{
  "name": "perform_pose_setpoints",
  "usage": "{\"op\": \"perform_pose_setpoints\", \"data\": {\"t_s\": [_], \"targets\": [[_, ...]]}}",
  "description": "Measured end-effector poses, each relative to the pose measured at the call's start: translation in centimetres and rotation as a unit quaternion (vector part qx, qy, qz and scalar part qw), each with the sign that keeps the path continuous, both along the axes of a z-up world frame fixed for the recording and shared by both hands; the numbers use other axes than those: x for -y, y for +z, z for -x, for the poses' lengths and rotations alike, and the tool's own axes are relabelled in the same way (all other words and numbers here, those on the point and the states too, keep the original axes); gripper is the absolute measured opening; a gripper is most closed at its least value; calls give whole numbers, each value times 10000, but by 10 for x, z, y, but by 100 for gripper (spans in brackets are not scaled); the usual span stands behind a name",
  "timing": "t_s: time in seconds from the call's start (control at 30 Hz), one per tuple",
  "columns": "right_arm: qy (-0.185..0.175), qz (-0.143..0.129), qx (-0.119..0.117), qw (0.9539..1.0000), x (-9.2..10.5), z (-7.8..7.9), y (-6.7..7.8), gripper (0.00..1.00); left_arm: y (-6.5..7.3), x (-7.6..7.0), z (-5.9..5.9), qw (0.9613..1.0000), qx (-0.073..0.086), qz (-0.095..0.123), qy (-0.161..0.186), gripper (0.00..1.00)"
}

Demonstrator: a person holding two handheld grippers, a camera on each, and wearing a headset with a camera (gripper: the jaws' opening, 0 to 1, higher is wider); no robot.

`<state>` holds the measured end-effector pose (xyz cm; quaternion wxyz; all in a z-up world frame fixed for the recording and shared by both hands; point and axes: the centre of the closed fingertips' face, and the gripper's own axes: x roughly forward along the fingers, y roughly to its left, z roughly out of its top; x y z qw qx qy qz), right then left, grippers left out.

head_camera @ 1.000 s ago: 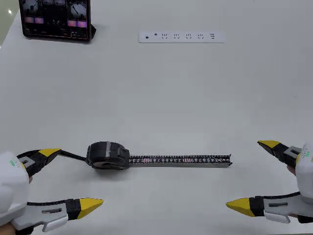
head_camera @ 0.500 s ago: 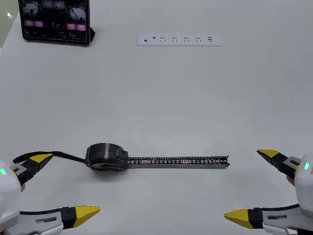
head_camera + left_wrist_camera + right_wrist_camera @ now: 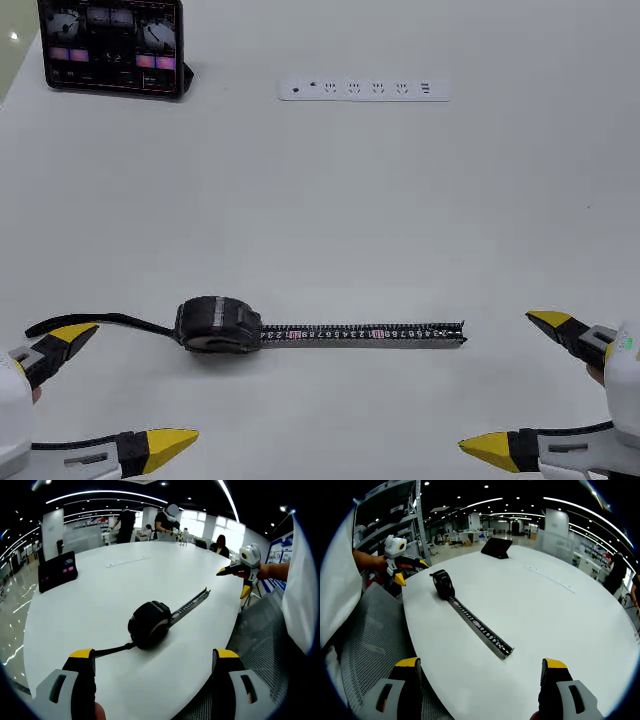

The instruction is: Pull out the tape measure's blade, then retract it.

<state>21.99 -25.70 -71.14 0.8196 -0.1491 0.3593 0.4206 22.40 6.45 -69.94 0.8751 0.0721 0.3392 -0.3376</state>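
Tape measure (image 3: 218,324) on table (image 3: 400,200), blade (image 3: 365,333) extended, left tongs (image 3: 137,383) and right tongs (image 3: 501,380) both spread wide, empty

The person is wearing a white top (image 3: 337,575). The left gripper (image 3: 135,384) and right gripper (image 3: 502,380) are each showing two pointed jaws with yellow tips, black mid-sections and pale grey bases cut with an oblong slot, running back into rounded white housings. A small green light (image 3: 630,343) is glowing on the right gripper's housing.
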Motion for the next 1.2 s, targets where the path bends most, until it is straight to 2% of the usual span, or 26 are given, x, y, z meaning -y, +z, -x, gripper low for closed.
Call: {"op": "perform_pose_setpoints", "data": {"t_s": [0.6, 1.1, 1.2], "targets": [[79, 93, 2, 9999, 1, 2, -1, 99, -2, 2, 2, 10000, -38, -48, -31, 94], [73, 88, -23, 9999, 2, 5, -1, 99, -1, 7, 1, 10000, -58, 29, 39, 93], [87, 74, -17, 9999, 0, 4, 0, 99, 1, 8, -4, 9999, -5, 80, 151, 93]]}}
